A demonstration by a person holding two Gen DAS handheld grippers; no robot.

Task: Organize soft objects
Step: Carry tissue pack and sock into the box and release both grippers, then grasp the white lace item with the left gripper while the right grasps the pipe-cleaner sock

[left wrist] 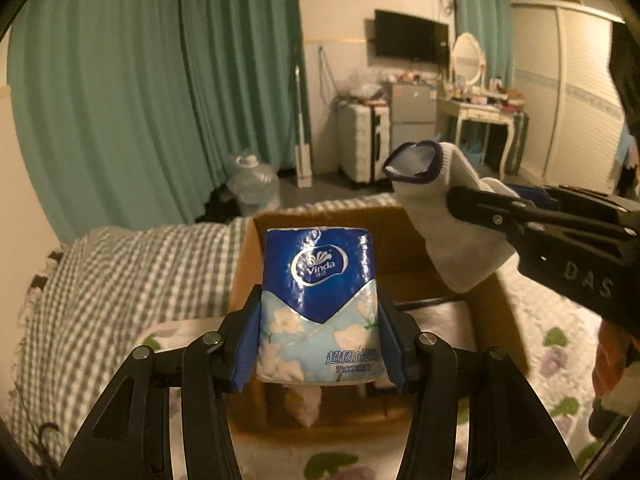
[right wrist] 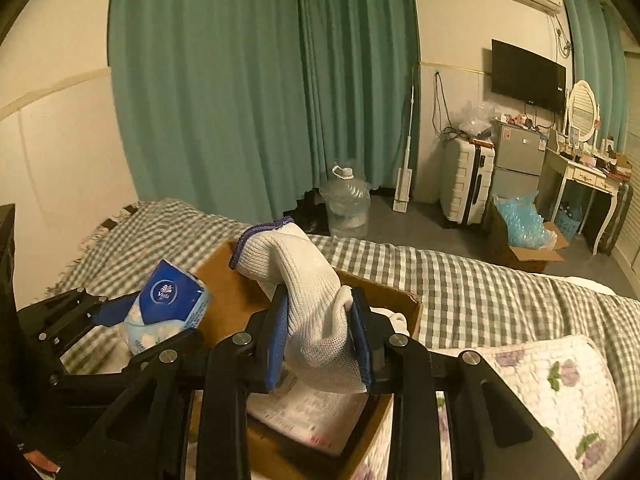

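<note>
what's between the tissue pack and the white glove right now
Nothing solid: just open air above the cardboard box, seen from the left wrist view. The tissue pack and white glove hang apart.

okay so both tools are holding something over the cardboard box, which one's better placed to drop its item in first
Likely the right tool: its white glove hangs directly over the open cardboard box. The left tool holds the tissue pack nearer the box's edge.

Left gripper [left wrist: 318,344] clamps tissue pack [left wrist: 320,304] above cardboard box [left wrist: 404,240]; right gripper [left wrist: 460,200] pinches white sock [left wrist: 436,216].
</note>
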